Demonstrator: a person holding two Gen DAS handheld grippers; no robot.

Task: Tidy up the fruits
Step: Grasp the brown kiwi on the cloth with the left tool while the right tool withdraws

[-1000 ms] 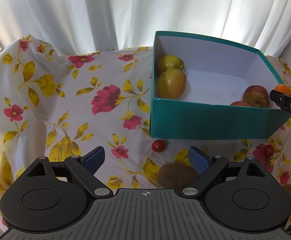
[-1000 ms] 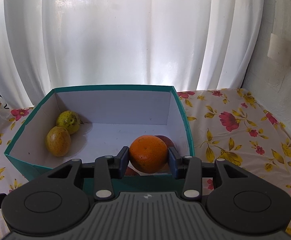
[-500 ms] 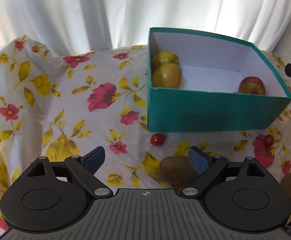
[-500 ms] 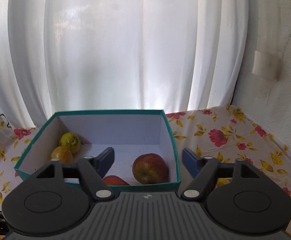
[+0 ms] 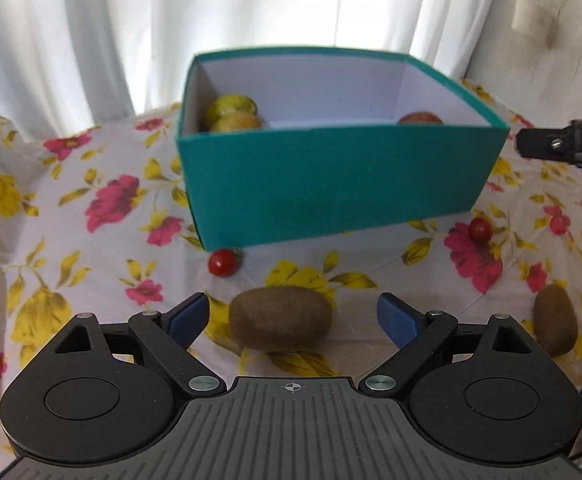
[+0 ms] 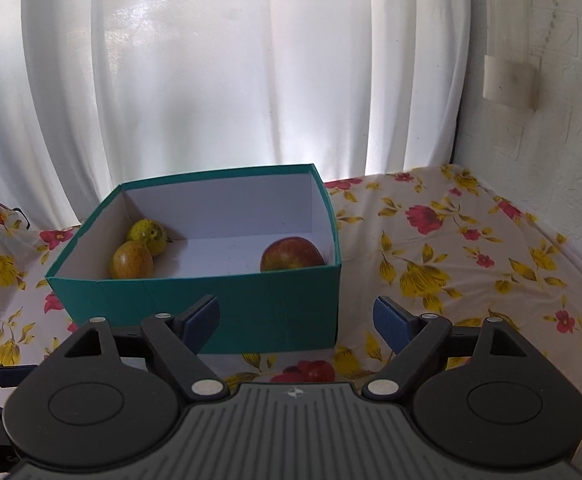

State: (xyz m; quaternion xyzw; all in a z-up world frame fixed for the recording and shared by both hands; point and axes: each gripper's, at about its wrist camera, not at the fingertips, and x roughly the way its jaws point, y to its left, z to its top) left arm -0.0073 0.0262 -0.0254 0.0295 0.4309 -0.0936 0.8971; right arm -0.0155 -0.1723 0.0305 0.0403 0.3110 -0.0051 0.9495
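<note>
Left tool point(image 5: 293, 314) has its jaws apart, pointing down at a kiwi point(image 5: 280, 323) on the flowered cloth point(image 5: 107, 204) over the table. The kiwi lies between the two blue pads point(image 5: 189, 314), nearer the left pad, neither pad touching it. A cherry tomato point(image 5: 223, 262) sits just beyond the kiwi, close to the near corner of the teal box point(image 5: 331, 184). A second cherry tomato point(image 5: 480, 229) lies off to the right near the box, and a second kiwi point(image 5: 555, 325) lies further right, well apart from the tool.

Right tool point(image 6: 295, 318) jaws have just been opening and stand wide apart, nothing between them; it sits in front of the box's near wall. Inside the box: two yellow-green fruits point(image 6: 131, 260) at the left side, touching, and a red apple point(image 6: 292, 255) at the near right corner. Another cherry tomato point(image 6: 318, 371) on the cloth shows just below the right tool.
</note>
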